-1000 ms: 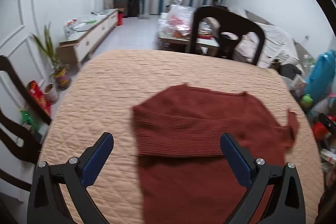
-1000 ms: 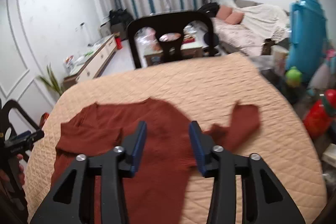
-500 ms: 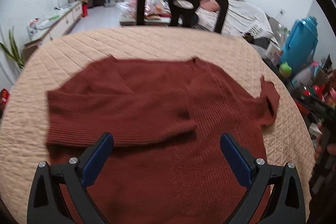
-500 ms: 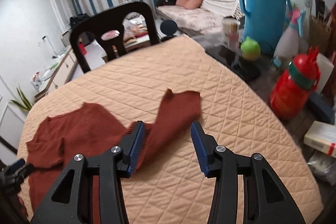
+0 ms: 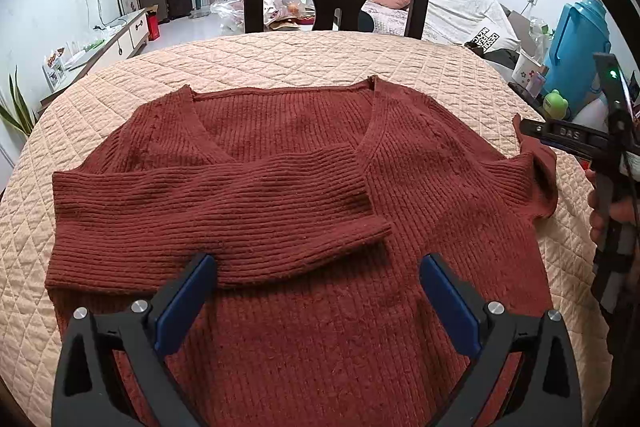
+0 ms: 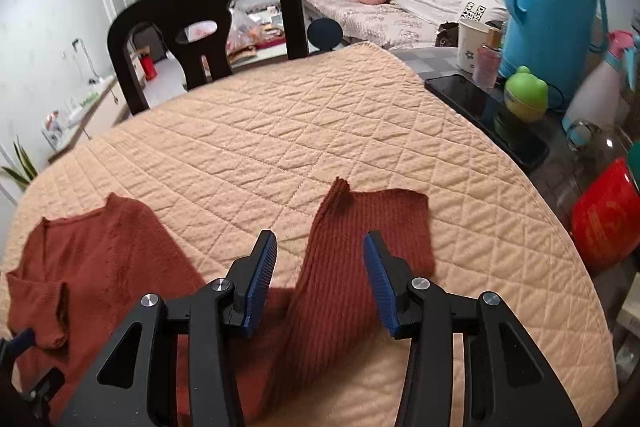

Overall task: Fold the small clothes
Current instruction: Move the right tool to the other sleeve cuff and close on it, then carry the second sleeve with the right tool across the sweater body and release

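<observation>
Sweater count: one rust-red ribbed knit sweater [image 5: 304, 195] on my quilted beige surface [image 6: 304, 131]; both hand-held grippers, left [image 5: 316, 291] and right [image 6: 320, 275], hover unclenched over it.

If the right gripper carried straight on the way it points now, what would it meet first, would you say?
Most likely the outstretched sleeve of the rust-red ribbed knit sweater, which lies between the open right gripper fingers on the peach quilted cover; depth is uncertain.

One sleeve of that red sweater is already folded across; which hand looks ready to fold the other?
Probably the right: the right gripper has open jaws straddling the unfolded sleeve; the left gripper hovers over the sweater's body.
</observation>
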`<state>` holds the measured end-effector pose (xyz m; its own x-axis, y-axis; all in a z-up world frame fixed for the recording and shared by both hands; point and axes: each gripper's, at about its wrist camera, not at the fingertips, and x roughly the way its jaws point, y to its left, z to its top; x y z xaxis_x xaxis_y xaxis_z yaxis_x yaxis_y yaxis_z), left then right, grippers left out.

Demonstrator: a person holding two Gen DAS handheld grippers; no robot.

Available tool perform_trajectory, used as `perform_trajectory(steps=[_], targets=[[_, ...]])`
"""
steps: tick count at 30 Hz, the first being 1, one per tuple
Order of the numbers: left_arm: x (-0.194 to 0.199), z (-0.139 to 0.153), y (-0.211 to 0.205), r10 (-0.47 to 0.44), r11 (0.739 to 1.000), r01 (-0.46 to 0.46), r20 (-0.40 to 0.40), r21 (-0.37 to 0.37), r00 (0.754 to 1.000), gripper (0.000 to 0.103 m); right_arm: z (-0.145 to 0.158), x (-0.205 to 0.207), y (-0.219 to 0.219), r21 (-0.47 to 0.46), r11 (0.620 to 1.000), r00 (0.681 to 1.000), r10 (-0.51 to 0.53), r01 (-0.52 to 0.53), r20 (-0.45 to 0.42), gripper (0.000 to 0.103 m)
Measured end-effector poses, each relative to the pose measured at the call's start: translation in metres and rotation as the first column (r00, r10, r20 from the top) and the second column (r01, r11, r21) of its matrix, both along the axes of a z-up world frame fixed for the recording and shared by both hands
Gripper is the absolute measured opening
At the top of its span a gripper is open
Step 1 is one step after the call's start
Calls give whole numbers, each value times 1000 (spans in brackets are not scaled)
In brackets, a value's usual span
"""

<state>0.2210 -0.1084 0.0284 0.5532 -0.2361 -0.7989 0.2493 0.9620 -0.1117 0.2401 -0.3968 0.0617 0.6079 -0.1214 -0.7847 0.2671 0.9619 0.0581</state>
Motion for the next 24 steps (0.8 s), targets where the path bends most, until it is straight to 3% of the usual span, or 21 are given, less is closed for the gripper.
perform_trajectory(steps=[8,13,16,24], targets=[[0,-2,-2,6,1000,-6,10,7,1000,103,-15,10,3,-70,997,998,-29,25,-56,46],[0,-2,-2,3,1000,-3,11,15,1000,103,-13,9,-2,-96,994,997,-59,54,-51,21],[1,-3,-2,7,1000,-7,10,12,1000,103,-7,2,-6,-75,995,998,-64,63,-23,10],[1,-2,3,21,999,-21,3,-30,1000,103,20,-33,-13,93,995,989,-31,18,144,9]])
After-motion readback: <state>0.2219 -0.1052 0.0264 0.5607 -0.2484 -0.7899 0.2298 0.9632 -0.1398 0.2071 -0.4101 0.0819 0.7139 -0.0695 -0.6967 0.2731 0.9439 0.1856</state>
